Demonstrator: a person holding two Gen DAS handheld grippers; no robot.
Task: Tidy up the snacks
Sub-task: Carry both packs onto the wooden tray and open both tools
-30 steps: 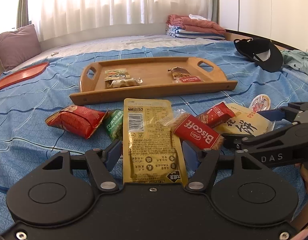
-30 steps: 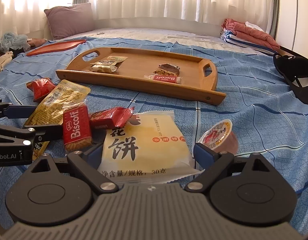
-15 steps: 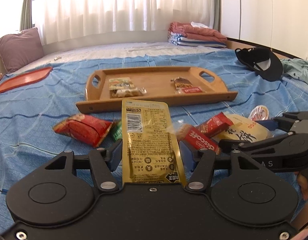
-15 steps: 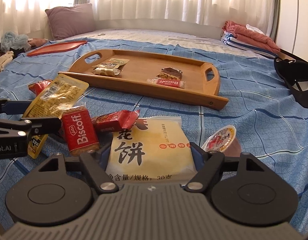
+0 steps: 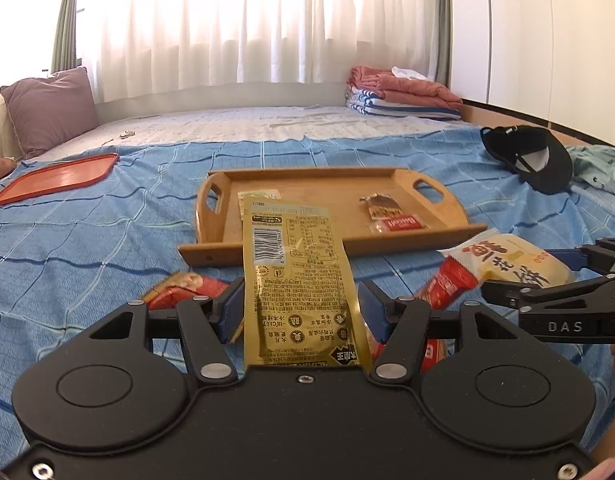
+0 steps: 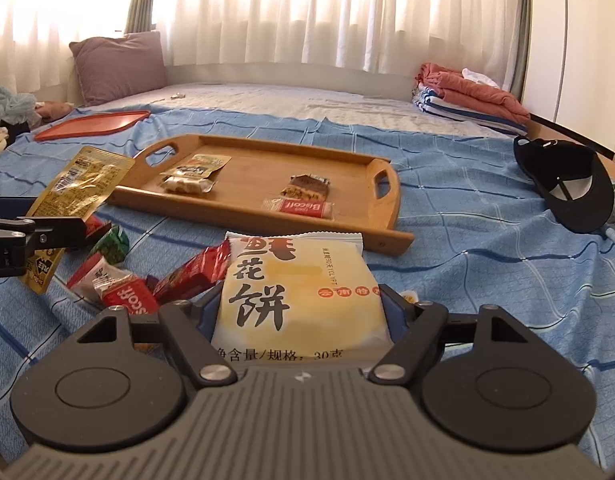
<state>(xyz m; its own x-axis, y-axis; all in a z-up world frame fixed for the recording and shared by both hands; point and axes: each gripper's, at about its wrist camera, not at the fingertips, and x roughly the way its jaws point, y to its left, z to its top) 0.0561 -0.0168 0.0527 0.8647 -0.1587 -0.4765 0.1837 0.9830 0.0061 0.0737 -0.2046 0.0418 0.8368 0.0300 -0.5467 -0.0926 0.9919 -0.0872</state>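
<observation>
My left gripper [image 5: 301, 312]: jaws clamped on gold snack pouch [image 5: 297, 276], lifted off the bed [image 5: 87, 240]. Right gripper [image 6: 301, 314]: jaws clamped on pale pastry packet [image 6: 295, 292], also raised. Wooden tray [image 6: 307, 216] beyond holds four snacks; others loose on the blue cover.

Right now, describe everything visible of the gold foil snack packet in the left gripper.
The gold foil snack packet is a long, flat, glossy pouch, its printed back showing: barcode, a white table, small dark text. The left gripper clamps its lower sides between blue pads, holding it clear of the blue checked bedspread and pointing towards the wooden tray. Nothing else touches it.
</observation>
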